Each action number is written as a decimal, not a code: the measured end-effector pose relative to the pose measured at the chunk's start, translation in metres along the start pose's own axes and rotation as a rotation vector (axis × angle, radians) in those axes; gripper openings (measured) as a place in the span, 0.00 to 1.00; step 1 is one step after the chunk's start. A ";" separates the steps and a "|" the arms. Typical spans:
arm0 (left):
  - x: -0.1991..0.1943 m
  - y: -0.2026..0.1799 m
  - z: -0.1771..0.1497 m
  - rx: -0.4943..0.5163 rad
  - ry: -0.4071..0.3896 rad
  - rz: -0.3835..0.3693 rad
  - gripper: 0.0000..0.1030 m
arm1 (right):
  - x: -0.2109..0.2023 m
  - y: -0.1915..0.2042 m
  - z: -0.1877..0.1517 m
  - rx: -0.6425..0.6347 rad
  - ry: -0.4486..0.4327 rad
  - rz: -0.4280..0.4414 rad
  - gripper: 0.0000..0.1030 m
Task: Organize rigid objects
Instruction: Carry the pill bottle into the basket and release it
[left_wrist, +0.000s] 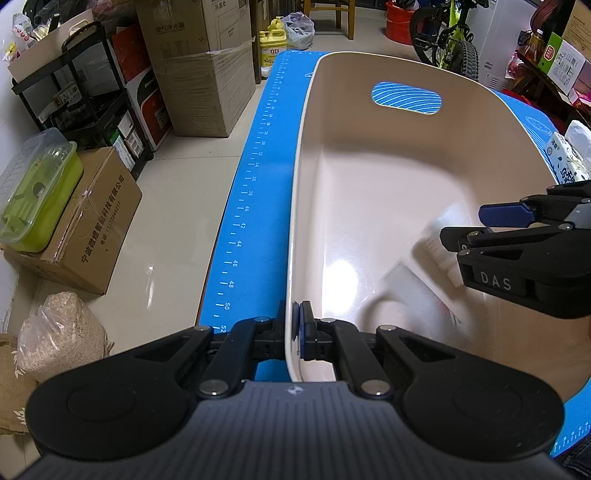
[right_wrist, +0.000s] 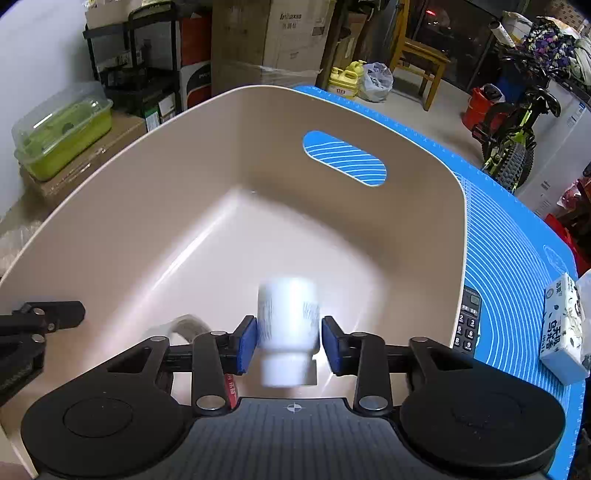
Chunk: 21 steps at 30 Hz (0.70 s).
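Surrounding clutter: standing on a blue mat (right_wrist: 517, 236), a beige tub (right_wrist: 155, 177) fills the middle of both views; a calculator (right_wrist: 468, 325) lies just outside its right wall, a tissue pack (right_wrist: 563, 328) at the right edge.
Floor, upper left: cardboard boxes (left_wrist: 207, 81), a green lidded container (left_wrist: 37, 188), a black rack (left_wrist: 85, 92).
Left gripper (left_wrist: 293, 339): at the lower centre, jaws pinched onto the tub's near rim, one finger on each side of the wall.
Right gripper (right_wrist: 289, 341): parted; the blue pads (right_wrist: 246, 341) flank a blurred white bottle (right_wrist: 288, 325) with a slight gap on the right, so no firm grip shows.
White bottle: over the tub's interior, lower centre, neck toward the camera.
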<state>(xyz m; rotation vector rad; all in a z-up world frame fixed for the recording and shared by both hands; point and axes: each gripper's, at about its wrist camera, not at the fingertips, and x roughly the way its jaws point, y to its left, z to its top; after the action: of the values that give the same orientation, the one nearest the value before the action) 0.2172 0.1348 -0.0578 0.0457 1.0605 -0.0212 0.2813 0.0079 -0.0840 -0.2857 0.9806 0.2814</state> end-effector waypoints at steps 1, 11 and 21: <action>0.000 0.000 0.000 0.000 0.000 -0.001 0.06 | -0.002 0.000 0.000 0.003 -0.005 0.004 0.52; 0.000 0.000 0.000 0.000 0.000 0.001 0.06 | -0.043 -0.020 -0.005 0.062 -0.136 -0.005 0.64; 0.000 -0.001 0.000 0.000 0.000 -0.001 0.06 | -0.094 -0.068 -0.029 0.128 -0.238 -0.060 0.67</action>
<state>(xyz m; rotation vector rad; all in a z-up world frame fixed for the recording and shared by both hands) 0.2170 0.1340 -0.0576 0.0451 1.0604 -0.0216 0.2335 -0.0753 -0.0121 -0.1600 0.7504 0.1919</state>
